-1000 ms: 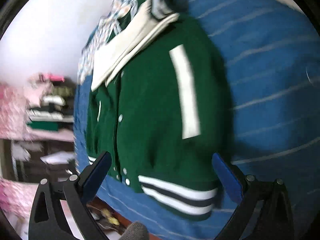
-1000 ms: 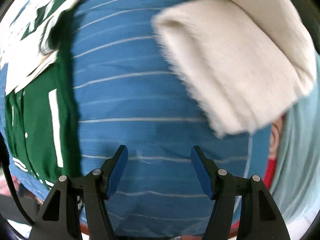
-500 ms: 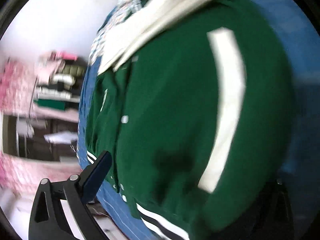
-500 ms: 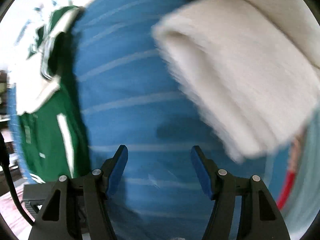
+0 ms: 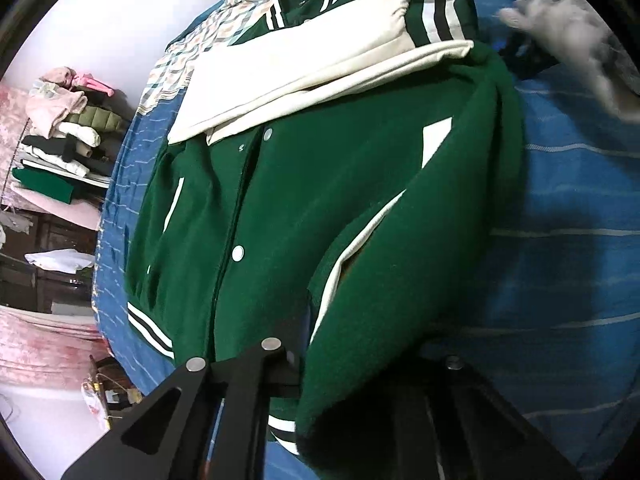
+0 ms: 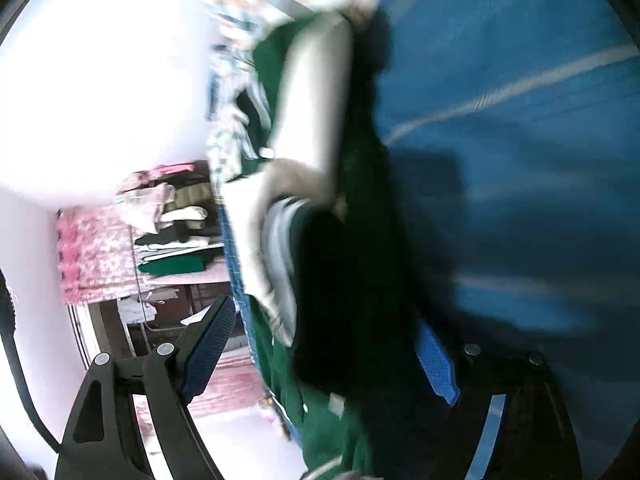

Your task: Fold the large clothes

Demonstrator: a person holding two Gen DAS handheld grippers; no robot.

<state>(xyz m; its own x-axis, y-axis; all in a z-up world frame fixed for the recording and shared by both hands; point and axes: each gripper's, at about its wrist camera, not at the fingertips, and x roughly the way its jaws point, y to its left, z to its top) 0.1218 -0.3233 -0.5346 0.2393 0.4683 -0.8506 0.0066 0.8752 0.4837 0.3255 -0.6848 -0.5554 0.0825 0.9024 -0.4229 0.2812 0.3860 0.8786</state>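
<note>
the left gripper (image 5: 340, 376) is nearest to the jacket (image 5: 280, 200). it pinches the lifted near right edge, and green cloth hides its tips. the jacket's long line runs away from that gripper, from the striped hem close by to the collar far off.

the right gripper (image 6: 324, 356) is spread wide, with blurred green cloth between its blue pads (image 6: 210, 346), not pinched.

the jacket lies on the blue striped bed cover (image 5: 568, 240). it is dark green with cream sleeves, white snaps and striped cuffs.
</note>
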